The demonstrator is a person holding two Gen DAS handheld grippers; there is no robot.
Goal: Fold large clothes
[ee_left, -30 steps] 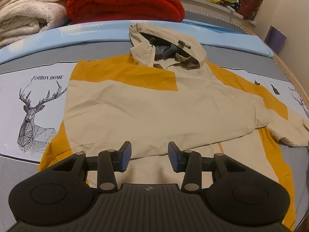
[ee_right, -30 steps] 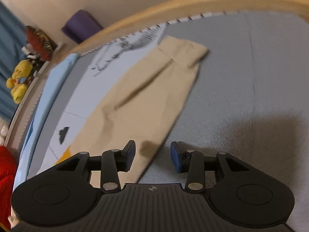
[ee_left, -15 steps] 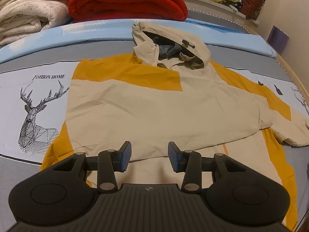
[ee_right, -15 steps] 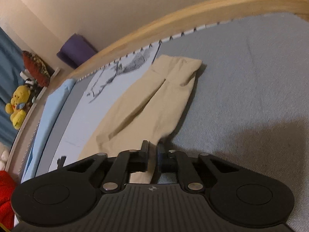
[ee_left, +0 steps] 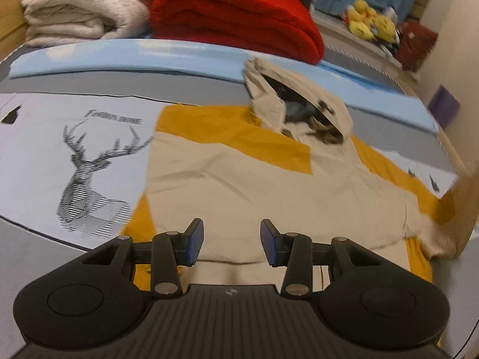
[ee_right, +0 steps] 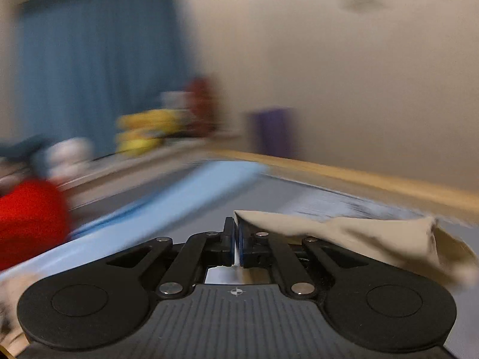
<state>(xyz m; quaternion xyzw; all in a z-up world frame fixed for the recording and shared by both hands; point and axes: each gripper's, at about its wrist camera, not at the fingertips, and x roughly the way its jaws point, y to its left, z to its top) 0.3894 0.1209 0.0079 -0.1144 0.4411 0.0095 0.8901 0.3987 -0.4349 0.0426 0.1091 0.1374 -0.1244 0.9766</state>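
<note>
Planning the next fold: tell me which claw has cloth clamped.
The right claw: shut on the beige sleeve. The left claw is open, empty above the jacket.

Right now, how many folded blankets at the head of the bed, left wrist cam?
2. A cream blanket at far left and a red blanket right beside it, both behind the jacket. More may sit beyond the frame edge.
</note>
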